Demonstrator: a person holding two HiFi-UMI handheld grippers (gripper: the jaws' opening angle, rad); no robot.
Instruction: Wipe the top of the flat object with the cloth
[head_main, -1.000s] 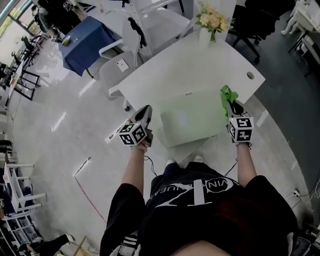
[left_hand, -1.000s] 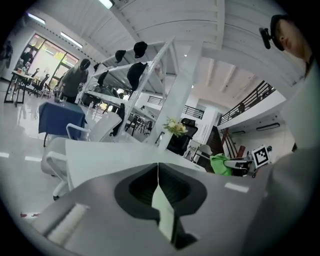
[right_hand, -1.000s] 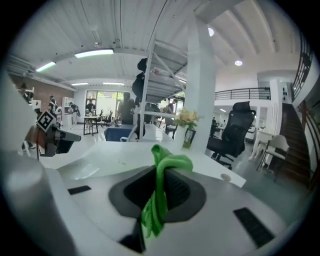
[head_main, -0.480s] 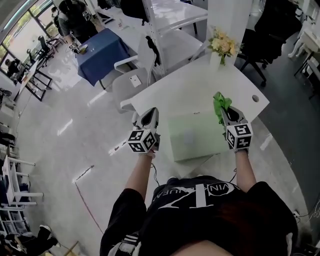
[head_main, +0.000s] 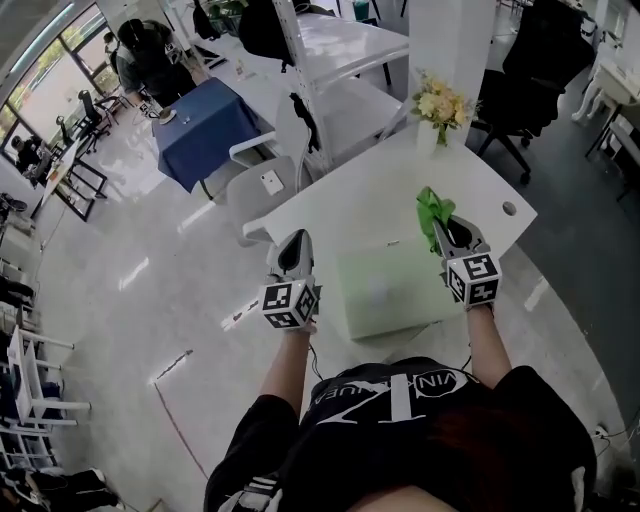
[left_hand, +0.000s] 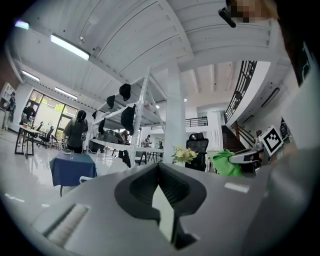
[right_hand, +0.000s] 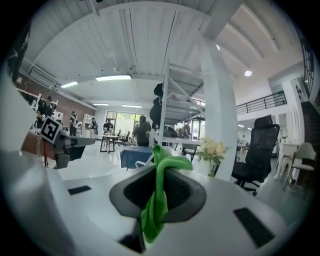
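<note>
A pale green flat board (head_main: 385, 292) lies near the front edge of the white table (head_main: 350, 200). My right gripper (head_main: 438, 224) hangs over the board's right side, shut on a bright green cloth (head_main: 430, 207). In the right gripper view the cloth (right_hand: 156, 200) is pinched between the jaws and pokes up past the tips of the right gripper (right_hand: 159, 162). My left gripper (head_main: 293, 240) is held level off the table's left edge, beside the board. In the left gripper view the left gripper (left_hand: 159, 170) is shut with nothing in it.
A vase of pale flowers (head_main: 440, 105) stands at the table's far end. A white chair (head_main: 265, 180) and a blue-draped table (head_main: 205, 115) lie beyond the left gripper. A black office chair (head_main: 525, 75) is at the far right. A person (head_main: 145, 60) stands far left.
Both grippers have risen away from the table. The right one carried the cloth up and a little leftward toward the board's right edge. Both stayed shut.
</note>
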